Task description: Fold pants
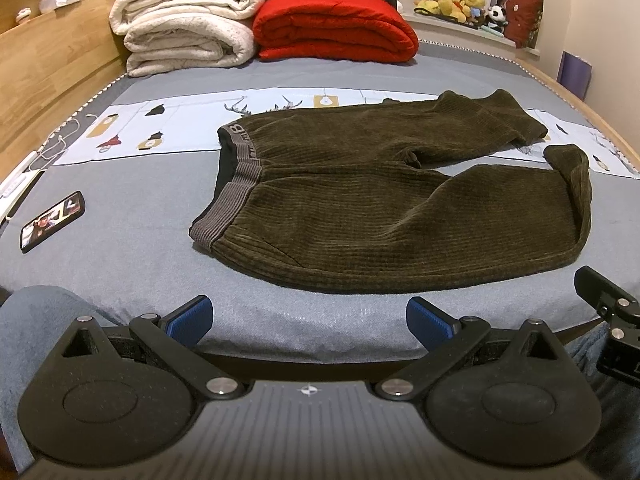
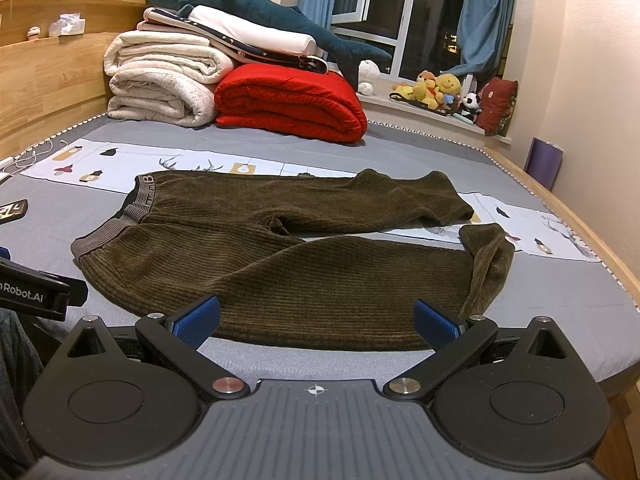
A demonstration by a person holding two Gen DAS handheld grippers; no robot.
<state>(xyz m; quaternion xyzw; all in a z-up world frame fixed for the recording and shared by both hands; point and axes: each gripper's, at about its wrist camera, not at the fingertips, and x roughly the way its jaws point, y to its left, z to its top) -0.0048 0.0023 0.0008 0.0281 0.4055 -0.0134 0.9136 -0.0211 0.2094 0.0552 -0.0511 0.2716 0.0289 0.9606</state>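
L gripper [image 1: 310, 320]: pads spread wide, nothing between them, held off the near edge of the bed [image 1: 120, 200], short of the pants [image 1: 400, 208]. R gripper [image 2: 316, 322]: also spread, nothing pinched, pads low over the near hem line of the pants [image 2: 280, 264]; contact w/ fabric can't be confirmed. Both tools sit side by side at the near edge, L toward the waistband end, R toward the leg end; judged a ready stance for a first grab along the near long side, no fold started. Pants lie flat mid-bed, lengthwise across it: waistband [image 1: 236, 184] toward the left edge, legs running right and splayed apart from the crotch, near leg's cuff [image 1: 572, 168] curled up toward the right edge. Laid out flat like this, likely so one leg can be brought over the other. Far leg rests partly on a printed cloth strip [image 1: 160, 128]. Phone [image 1: 52, 222] lies near the left edge, well apart from the pants; cables further along that edge. Far end of bed: white blanket roll [image 1: 184, 28] beside red quilt [image 1: 336, 26], more bedding stacked on top, kept clear of the work area. Containers: none in view; nothing held in anything. Plush toys [image 2: 436, 88] on the sill beyond the bed.
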